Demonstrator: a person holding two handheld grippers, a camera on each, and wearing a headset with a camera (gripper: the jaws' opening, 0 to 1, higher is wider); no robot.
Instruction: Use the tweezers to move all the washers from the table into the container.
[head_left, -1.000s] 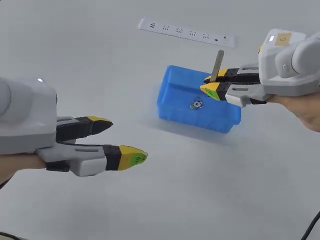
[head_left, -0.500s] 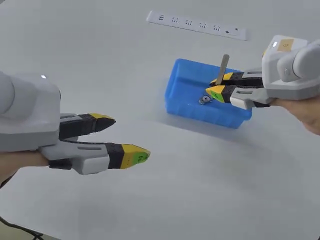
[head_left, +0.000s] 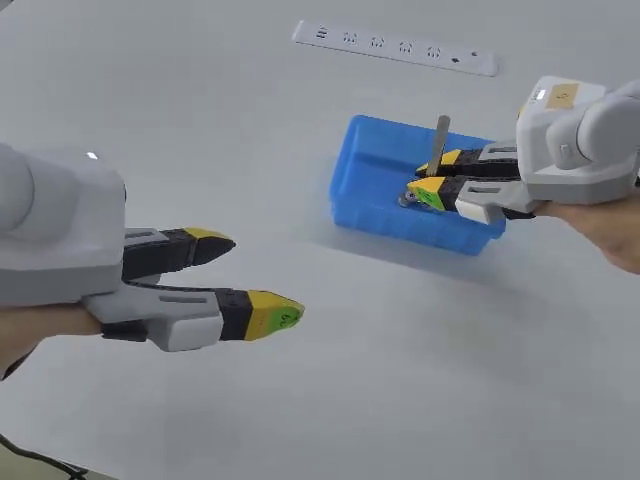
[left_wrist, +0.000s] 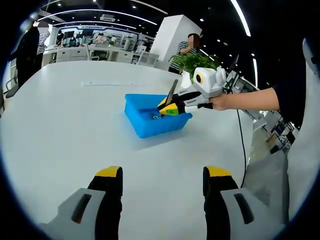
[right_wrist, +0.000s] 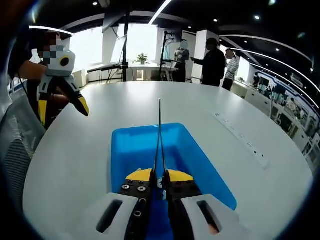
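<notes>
Right tongs: jaws closed on the tweezers, which we see clamped between the two yellow tips and rising upright above them in the head view. In the right gripper view the tweezers run straight ahead from the right tongs as a thin pair of arms that meet at a point. We cannot tell whether they carry anything. These tongs hang over the open blue container, inside its rim on the side nearest the holding hand. One washer lies on the container floor just beside the lower jaw tip, partly hidden by it. We note the container under and ahead of the jaws in the right gripper view. It stands on the white desk, well in from the edges. A white power strip lies beyond the container, toward the far edge of the desk and apart from it. Left tongs: jaws spread wide, gripping nothing, above bare desk well apart from the container on the near-left side. In the left gripper view the left tongs point toward the container and the right tongs above it.
</notes>
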